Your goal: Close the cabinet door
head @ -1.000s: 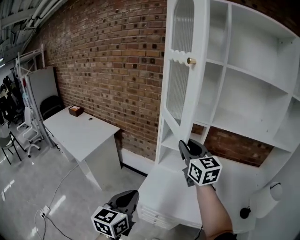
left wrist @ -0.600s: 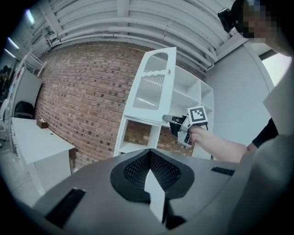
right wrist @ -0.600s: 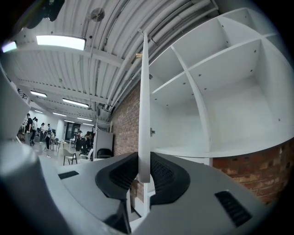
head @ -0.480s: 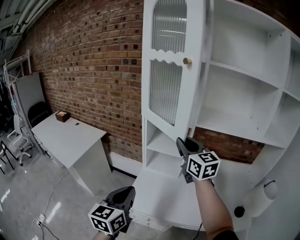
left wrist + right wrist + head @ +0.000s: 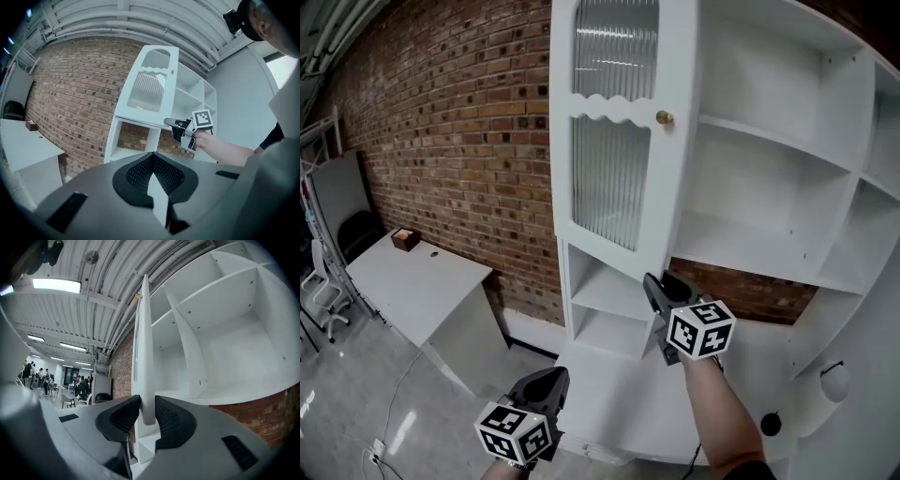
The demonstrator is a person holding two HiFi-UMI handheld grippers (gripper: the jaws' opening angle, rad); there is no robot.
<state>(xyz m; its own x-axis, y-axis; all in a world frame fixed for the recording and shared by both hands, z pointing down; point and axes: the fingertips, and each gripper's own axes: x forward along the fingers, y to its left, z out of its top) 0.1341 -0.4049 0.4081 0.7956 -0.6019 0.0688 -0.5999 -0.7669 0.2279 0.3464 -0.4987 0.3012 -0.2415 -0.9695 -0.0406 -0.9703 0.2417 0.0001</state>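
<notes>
standing ajar before the cabinet (image 5: 769, 187), the cabinet door (image 5: 614, 141) is clamped at its lower edge by the right gripper (image 5: 146, 411), jaws just eased wider; the left gripper (image 5: 152, 171) is closed, empty.

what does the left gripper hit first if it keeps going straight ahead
Probably the tall white cabinet, at its open lower compartment under the white ribbed-glass door. Nothing nearer shows ahead of the left gripper, though depth is unclear.

White desk (image 5: 422, 286) at nine o'clock, brown box (image 5: 405, 238) on top; black chair (image 5: 358, 230) beyond; brick wall (image 5: 459, 141) behind.
</notes>
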